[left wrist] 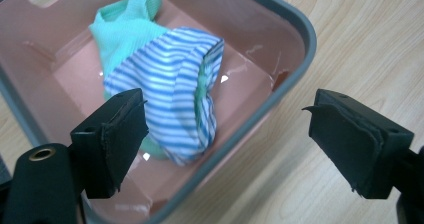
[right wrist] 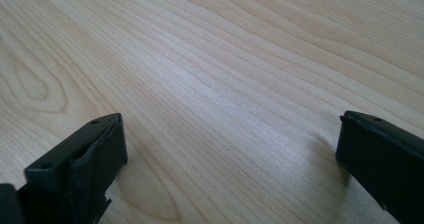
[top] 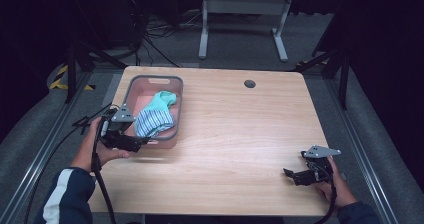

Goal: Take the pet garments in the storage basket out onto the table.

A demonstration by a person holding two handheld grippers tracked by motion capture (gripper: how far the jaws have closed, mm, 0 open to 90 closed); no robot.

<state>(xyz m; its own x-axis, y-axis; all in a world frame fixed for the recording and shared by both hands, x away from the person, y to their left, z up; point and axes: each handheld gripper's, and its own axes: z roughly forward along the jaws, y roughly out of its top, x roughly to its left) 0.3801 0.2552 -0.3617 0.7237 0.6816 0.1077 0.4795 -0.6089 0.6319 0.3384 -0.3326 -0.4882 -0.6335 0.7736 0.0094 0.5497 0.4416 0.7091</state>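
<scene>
Wooden worktop [top: 225, 134], dark room — striped sock [left wrist: 175, 104] and mint sock [left wrist: 125, 29] already lie in pink basket [top: 176, 104]. Left tongs [left wrist: 225, 139] gape wide over basket's corner, empty; right tongs [top: 292, 176] open, holding nothing, on bare wood. Looks mostly done — nothing loose left.

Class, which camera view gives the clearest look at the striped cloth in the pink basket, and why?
The left gripper view: the striped cloth lies close up, its blue and white stripes and green lining plain. The high view shows the same cloth small inside the basket. The right gripper view looks at the bare table.
</scene>
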